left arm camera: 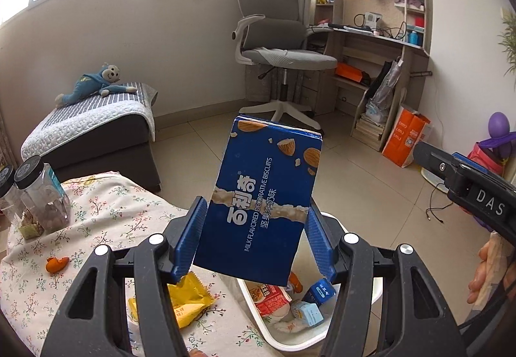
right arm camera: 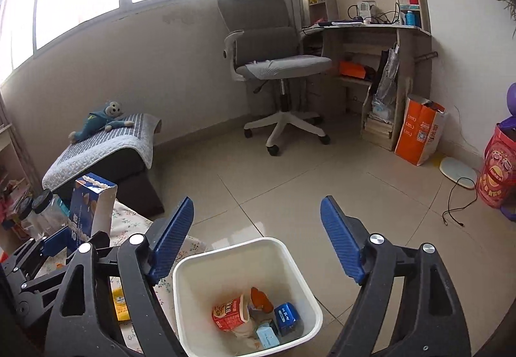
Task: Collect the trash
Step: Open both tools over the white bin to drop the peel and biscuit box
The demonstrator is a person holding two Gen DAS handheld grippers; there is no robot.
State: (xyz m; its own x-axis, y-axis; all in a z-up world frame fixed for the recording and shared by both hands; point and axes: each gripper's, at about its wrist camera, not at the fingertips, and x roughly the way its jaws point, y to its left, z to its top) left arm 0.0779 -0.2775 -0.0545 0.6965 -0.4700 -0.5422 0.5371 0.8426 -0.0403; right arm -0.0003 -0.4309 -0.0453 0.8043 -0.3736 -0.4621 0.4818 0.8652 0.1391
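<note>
My left gripper (left arm camera: pixel 256 212) is shut on a blue biscuit box (left arm camera: pixel 271 183), held upright and tilted over the near edge of the white bin (left arm camera: pixel 377 292). The right wrist view shows the same box (right arm camera: pixel 92 205) at the far left, above the floral tablecloth. My right gripper (right arm camera: pixel 258 205) stands open and empty above the white bin (right arm camera: pixel 232 247). In the bin lie a red carton (right arm camera: pixel 230 313), a dark blue carton (right arm camera: pixel 287 318) and a light blue one (right arm camera: pixel 267 336). A yellow wrapper (left arm camera: pixel 190 299) and an orange scrap (left arm camera: pixel 56 263) lie on the table (left arm camera: pixel 106 215).
Two black-lidded plastic jars (left arm camera: pixel 42 195) stand at the table's left. Beyond are a dark ottoman with a plush toy (right arm camera: pixel 100 121), a grey office chair (right arm camera: pixel 274 66), a desk (right arm camera: pixel 371 31), an orange bag (right arm camera: pixel 419 134) and a black cable (right arm camera: pixel 458 205) on the tiled floor.
</note>
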